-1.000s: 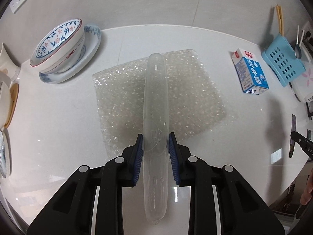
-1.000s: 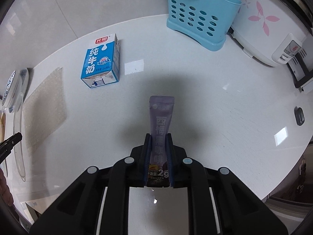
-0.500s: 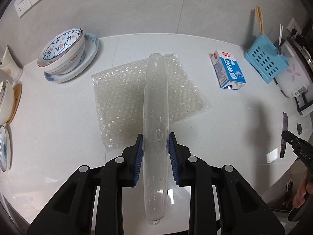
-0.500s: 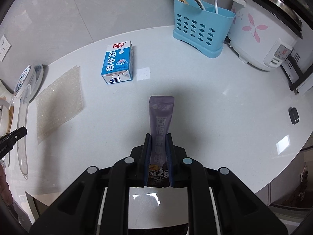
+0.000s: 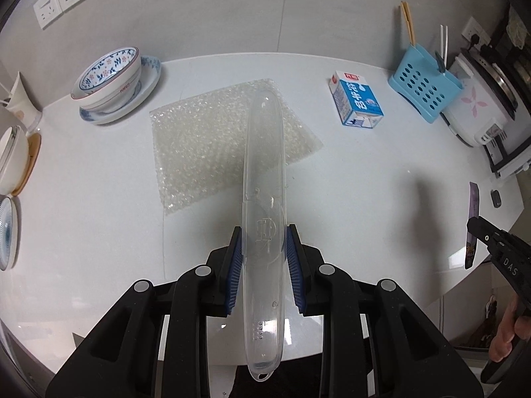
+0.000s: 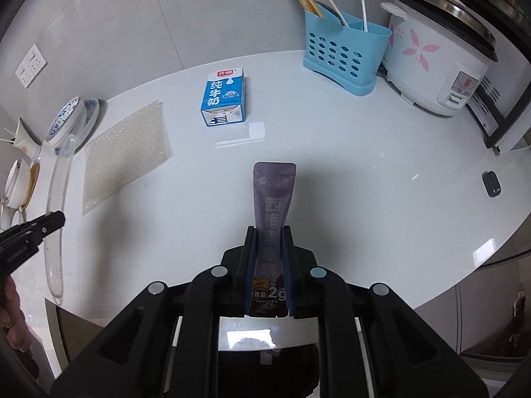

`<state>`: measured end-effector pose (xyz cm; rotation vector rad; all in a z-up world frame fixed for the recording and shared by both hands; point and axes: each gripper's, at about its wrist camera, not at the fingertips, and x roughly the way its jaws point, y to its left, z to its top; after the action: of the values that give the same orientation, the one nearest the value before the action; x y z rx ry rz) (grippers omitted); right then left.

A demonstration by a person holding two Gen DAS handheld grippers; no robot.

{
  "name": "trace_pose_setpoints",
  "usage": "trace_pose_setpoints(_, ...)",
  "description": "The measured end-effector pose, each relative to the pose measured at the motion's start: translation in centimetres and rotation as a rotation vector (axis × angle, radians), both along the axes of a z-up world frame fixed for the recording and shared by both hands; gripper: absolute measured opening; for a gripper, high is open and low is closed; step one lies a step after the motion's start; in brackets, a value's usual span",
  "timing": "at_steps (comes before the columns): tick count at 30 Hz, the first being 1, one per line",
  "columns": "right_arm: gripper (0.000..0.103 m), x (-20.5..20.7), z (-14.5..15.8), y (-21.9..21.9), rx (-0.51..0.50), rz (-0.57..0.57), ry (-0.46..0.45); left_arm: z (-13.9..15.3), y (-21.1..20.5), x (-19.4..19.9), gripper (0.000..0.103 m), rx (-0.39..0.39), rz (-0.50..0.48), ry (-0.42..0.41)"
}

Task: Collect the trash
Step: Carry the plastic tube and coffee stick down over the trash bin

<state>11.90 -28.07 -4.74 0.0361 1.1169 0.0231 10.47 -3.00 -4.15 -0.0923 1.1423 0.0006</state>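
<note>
Both hand-held grippers have lifted away from the surface [image 5: 99,199]. Left hand-held gripper [image 5: 264,258] clamps a clear plastic case [image 5: 264,179]; right hand-held gripper [image 6: 268,258] pinches a purple sachet [image 6: 273,195]. Ahead, the bubble wrap [image 5: 212,146] and milk carton [image 6: 223,98] remain uncollected.

Clear plastic case [image 5: 264,199] clamped between left gripper [image 5: 264,253] fingers [image 5: 234,262], above bubble wrap [image 5: 212,146] on white table [image 5: 99,199].

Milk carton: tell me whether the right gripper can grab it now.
Probably not: the right gripper is shut on the purple sachet. The path to the milk carton looks free of obstacles.
</note>
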Motion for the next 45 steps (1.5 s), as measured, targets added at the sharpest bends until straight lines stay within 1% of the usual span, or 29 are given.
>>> trace_pose_setpoints(10, 0.014, -4.3, 0.6, 0.7, 0.012, 0.036, -0.014, 0.1, -2.9, -3.4, 0.025, -0.002, -0.029, -0.009)
trace_pose_setpoints(22, 0.014, -8.4, 0.9, 1.1, 0.01, 0.082, -0.03, 0.0, -5.7, -7.8, 0.025, -0.01, -0.049, -0.015)
trace_pose_setpoints(25, 0.014, -9.3, 0.7, 0.8, 0.01, 0.084, -0.035, -0.2, -6.4, -9.0, 0.025, -0.015, -0.039, -0.027)
trace_pose_setpoints(35, 0.014, -12.5, -0.2, -0.4, 0.012, 0.086, -0.032, -1.4, -9.6, -13.0, 0.025, -0.037, -0.055, -0.018)
trace_pose_setpoints(39, 0.014, -14.0, -0.6, -1.0, 0.022, 0.101, -0.03, -1.7, -10.0, -14.6, 0.025, -0.058, -0.053, -0.016)
trace_pose_setpoints(42, 0.014, -15.2, -0.9, -1.3, 0.026, 0.109, -0.029, -2.0, -10.3, -16.0, 0.025, -0.096, -0.051, -0.014)
trace_pose_setpoints(45, 0.014, -16.4, -1.4, -1.7, 0.032, 0.112, -0.029, -2.5, -10.6, -17.5, 0.025, -0.102, -0.051, -0.011)
